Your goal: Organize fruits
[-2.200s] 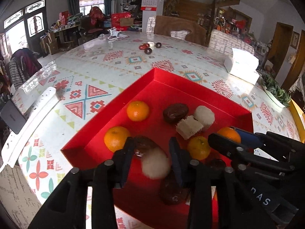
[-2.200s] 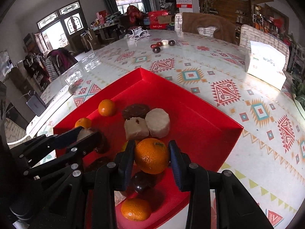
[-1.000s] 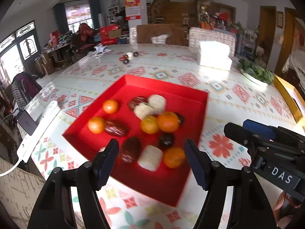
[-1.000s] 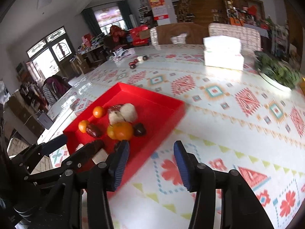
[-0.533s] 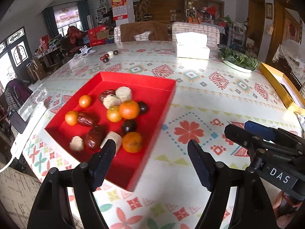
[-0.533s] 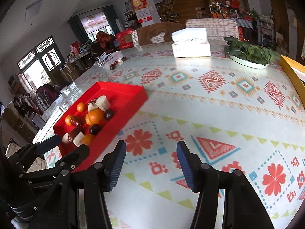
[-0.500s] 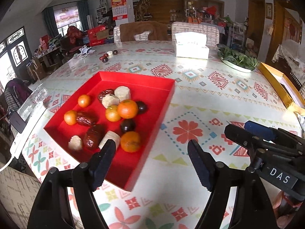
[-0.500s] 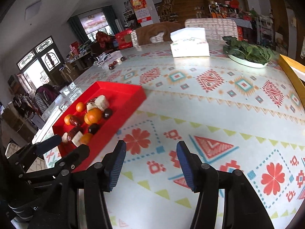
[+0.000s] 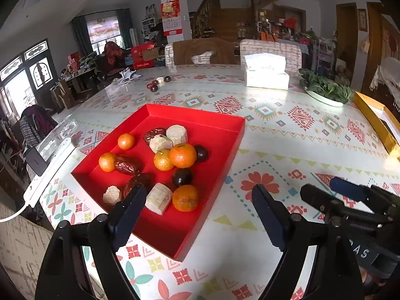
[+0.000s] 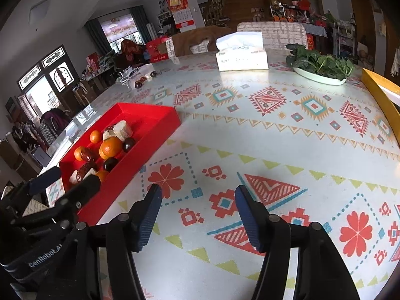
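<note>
A red tray (image 9: 220, 125) sits on the patterned table and holds several oranges (image 9: 183, 155), dark dates (image 9: 127, 165), dark round fruits (image 9: 182, 177) and pale cake pieces (image 9: 159, 198). My left gripper (image 9: 198, 207) is open and empty, held back above the tray's near right corner. My right gripper (image 10: 198, 207) is open and empty over bare tablecloth, to the right of the tray (image 10: 150, 115). The right gripper also shows in the left wrist view (image 9: 350, 207), at the right edge.
A white tissue box (image 9: 266, 75) and a plate of greens (image 9: 325, 91) stand at the far side. A yellow box (image 9: 377, 122) lies at the right edge. Small dark fruits (image 9: 156, 83) lie far back. A white power strip (image 9: 47, 170) lies left of the tray.
Both grippers let go of the fruit they held in the tray and opened. Both pulled back and rightward; the tray now looks smaller and further left.
</note>
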`<state>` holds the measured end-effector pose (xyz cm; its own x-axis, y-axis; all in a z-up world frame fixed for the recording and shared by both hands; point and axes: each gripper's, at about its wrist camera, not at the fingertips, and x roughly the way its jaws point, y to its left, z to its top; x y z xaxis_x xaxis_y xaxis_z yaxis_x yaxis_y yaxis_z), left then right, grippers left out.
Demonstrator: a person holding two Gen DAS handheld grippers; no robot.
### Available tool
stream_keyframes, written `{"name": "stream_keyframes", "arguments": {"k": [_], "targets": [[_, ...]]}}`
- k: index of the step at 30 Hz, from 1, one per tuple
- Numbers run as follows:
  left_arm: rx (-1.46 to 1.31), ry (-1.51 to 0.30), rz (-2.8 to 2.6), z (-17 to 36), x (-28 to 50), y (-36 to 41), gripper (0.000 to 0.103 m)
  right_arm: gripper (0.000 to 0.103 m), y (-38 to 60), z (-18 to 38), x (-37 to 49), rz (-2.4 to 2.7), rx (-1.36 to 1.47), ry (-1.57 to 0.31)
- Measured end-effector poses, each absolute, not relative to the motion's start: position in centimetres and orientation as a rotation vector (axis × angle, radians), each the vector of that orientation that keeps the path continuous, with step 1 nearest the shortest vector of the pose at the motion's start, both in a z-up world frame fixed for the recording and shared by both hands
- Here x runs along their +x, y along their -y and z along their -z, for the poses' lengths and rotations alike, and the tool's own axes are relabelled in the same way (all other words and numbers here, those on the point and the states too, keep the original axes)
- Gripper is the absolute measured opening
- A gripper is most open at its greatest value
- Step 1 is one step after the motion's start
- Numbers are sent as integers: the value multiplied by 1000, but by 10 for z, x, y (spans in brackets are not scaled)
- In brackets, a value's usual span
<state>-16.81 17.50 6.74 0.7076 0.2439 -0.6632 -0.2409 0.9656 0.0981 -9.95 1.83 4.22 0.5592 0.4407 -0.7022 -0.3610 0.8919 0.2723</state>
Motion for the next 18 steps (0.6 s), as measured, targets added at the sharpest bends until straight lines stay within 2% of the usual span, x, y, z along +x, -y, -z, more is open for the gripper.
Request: {"name": "stream_keyframes", "arguments": {"k": [4, 7, 9, 10, 14, 18], "targets": [[-12, -685, -314, -73, -172, -183, 86, 66, -25, -40, -98, -479, 89, -861], [2, -566, -395, -85, -186, -187, 87, 66, -29, -41, -99, -482, 74, -855], [21, -463, -445, -96, -199, -186, 100, 66, -33, -42, -101, -487, 62, -849], [28, -424, -462, -100, -204, -186, 103, 66, -35, -42, -102, -490, 57, -848], [41, -245, -559, -121, -231, -185, 103, 66, -43, -44, -107, -498, 28, -834], [9, -189, -623, -122, -244, -190, 103, 66, -49, -47, -111, -510, 17, -825]]}}
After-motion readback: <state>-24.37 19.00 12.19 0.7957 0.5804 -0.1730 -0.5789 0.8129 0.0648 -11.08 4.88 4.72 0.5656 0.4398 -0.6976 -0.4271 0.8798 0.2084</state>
